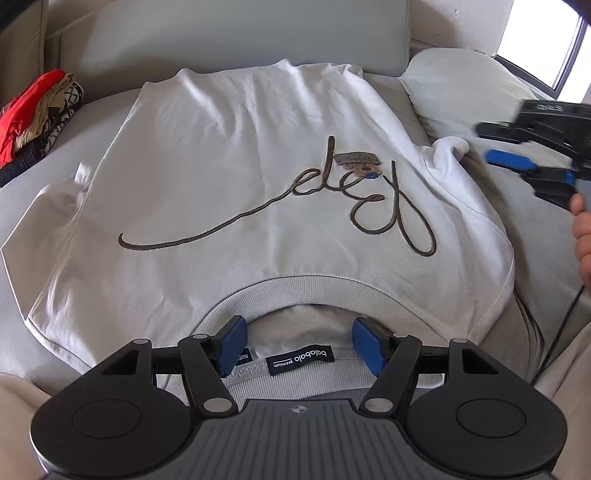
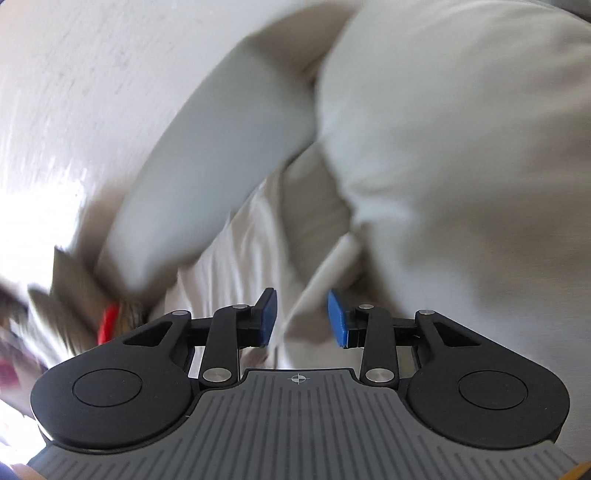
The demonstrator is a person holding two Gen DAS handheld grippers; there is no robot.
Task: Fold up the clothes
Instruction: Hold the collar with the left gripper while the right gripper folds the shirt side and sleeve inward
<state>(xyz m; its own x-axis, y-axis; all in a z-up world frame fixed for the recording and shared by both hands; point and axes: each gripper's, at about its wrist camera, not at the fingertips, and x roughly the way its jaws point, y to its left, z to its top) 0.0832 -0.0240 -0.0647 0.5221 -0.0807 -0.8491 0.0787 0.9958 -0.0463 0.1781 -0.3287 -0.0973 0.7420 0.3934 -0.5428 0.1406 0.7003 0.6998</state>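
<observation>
- Sweatshirt (image 1: 229, 177) lies spread flat on sofa (image 1: 229, 33), collar near, ready for folding.
- Left gripper (image 1: 297, 343) fingers apart, straddling collar.
- Right gripper (image 2: 301, 319) fingers apart, empty, near right sleeve (image 1: 448, 149).

A grey sofa (image 1: 74, 147) carrying the laundry we see from the left wrist view.

On its seat we see a white sweatshirt (image 1: 229, 177) spread flat, front up, neck opening nearest the camera, brown script lettering across the chest. At the seat's left edge we find a small pile of clothes (image 1: 37, 114), red on top with black-and-cream patterned pieces beside it, well apart from the sweatshirt. To the right a pale cushion (image 1: 461, 88) leans by the backrest, near the sweatshirt's right sleeve.
</observation>
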